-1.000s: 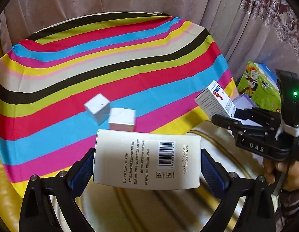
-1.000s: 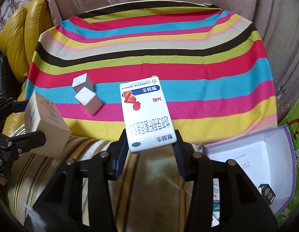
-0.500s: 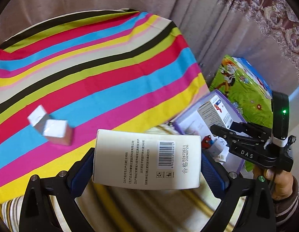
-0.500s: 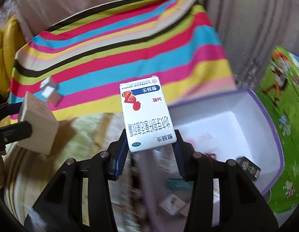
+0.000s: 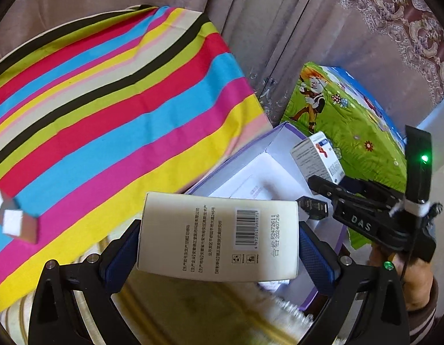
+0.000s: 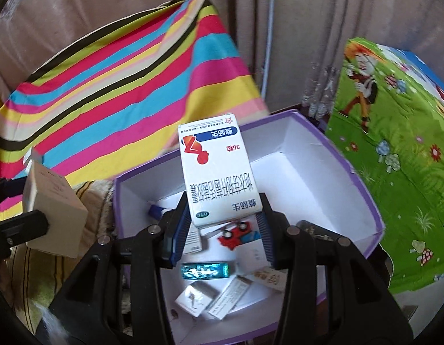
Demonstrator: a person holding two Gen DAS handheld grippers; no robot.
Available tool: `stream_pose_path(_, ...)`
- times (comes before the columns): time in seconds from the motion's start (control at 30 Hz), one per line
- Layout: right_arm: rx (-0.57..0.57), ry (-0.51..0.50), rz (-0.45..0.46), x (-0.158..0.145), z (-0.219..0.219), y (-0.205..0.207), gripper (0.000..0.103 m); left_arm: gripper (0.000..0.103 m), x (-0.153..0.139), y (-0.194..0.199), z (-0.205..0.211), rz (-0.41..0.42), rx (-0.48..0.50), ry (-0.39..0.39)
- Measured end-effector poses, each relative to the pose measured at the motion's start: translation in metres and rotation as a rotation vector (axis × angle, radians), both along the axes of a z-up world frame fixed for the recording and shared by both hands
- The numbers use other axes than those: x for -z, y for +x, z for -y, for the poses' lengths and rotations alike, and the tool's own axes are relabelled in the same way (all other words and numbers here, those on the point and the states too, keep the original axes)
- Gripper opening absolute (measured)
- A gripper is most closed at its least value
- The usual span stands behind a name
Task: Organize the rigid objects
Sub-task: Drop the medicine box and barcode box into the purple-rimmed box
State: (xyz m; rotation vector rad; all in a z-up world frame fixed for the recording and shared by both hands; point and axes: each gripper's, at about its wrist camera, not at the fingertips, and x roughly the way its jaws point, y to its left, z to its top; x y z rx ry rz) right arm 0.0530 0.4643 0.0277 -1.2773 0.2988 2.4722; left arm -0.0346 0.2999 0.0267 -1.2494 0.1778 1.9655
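My left gripper (image 5: 217,247) is shut on a cream medicine box with a barcode (image 5: 217,234), held beside the left edge of the purple-rimmed white box (image 5: 279,141). It shows in the right wrist view (image 6: 54,210) too. My right gripper (image 6: 222,224) is shut on a white and blue medicine box (image 6: 217,172), held above the open purple-rimmed box (image 6: 322,155). This medicine box also shows in the left wrist view (image 5: 316,158). Two small white cubes (image 5: 13,222) lie on the striped cloth (image 5: 107,115).
Inside the purple-rimmed box lie a red toy car (image 6: 236,234), a teal packet (image 6: 204,270), and several small cartons (image 6: 193,299). A green cartoon-printed cover (image 6: 394,158) lies to the right. Curtains (image 6: 293,28) hang behind.
Both grippers swung right with their boxes, from over the striped cloth to the purple-rimmed box. The right one now hovers over its opening. The white cubes slid to the far left of view.
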Motion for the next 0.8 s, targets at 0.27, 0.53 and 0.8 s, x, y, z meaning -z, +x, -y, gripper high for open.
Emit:
stream_pose_path(0.27,0.055,-0.008,-0.004,0.0,-0.022,0.008,0.048,0.102,0.009,-0.001,-0.028,0.097,0.006,0.088)
stream_pose_path(0.53,0.076,-0.024,-0.009,0.002,-0.032,0.013,0.08,0.103,0.02,-0.009,-0.041,0.188,-0.032,0.119)
stream_pose_path(0.8,0.039,-0.028,0.001,0.004,-0.023,0.012,0.081,0.103,0.027,-0.015,-0.036,0.234,-0.066,0.136)
